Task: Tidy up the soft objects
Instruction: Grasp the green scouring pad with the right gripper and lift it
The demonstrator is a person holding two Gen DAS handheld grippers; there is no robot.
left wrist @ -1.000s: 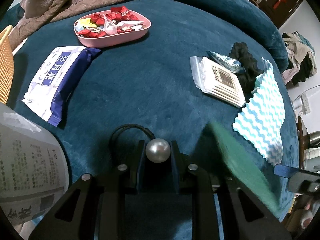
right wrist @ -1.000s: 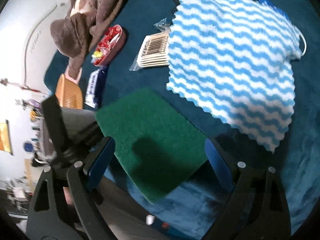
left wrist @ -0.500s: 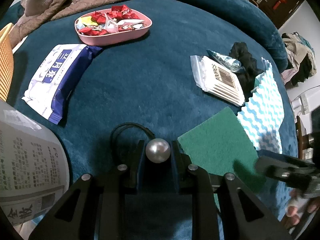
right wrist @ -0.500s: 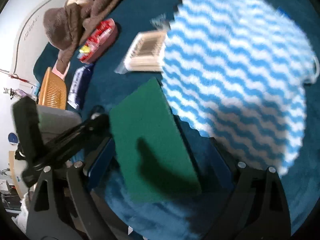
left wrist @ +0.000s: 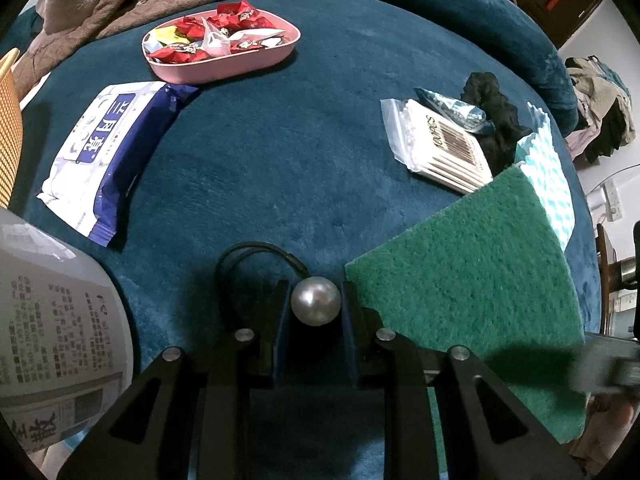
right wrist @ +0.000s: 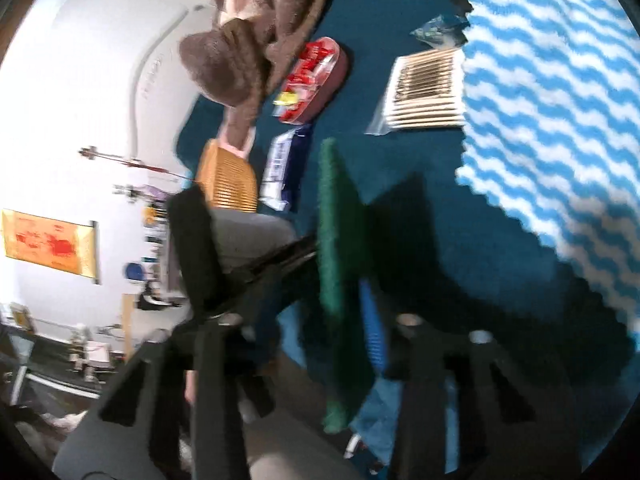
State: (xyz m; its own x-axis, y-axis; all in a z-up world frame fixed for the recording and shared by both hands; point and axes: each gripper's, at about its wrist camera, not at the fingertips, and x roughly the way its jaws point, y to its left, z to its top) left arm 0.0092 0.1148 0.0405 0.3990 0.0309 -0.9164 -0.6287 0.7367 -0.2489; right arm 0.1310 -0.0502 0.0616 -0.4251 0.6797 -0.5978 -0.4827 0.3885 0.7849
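Observation:
My left gripper (left wrist: 315, 309) is shut on a pearl hair tie (left wrist: 316, 306), whose black loop (left wrist: 256, 250) lies on the blue blanket (left wrist: 280, 152). My right gripper (right wrist: 348, 304) is shut on a green scouring pad (right wrist: 340, 248), held edge-on and lifted; the pad also shows in the left wrist view (left wrist: 480, 276), just right of the left gripper. A blue-and-white wavy cloth (right wrist: 560, 100) lies at the right, partly hidden behind the pad in the left wrist view (left wrist: 548, 176).
A pink tray of candies (left wrist: 220, 48), a wipes pack (left wrist: 108, 156), a cotton swab bag (left wrist: 440, 144), a black scrunchie (left wrist: 496, 120) and a small foil packet (left wrist: 452, 110) lie on the blanket. A printed white package (left wrist: 52, 348) is near left. An orange basket (left wrist: 8, 132) stands far left.
The right gripper has shut on the green pad, lifted it off the blanket and turned it on edge, toward the left gripper. The left gripper has stayed put with the pearl hair tie.

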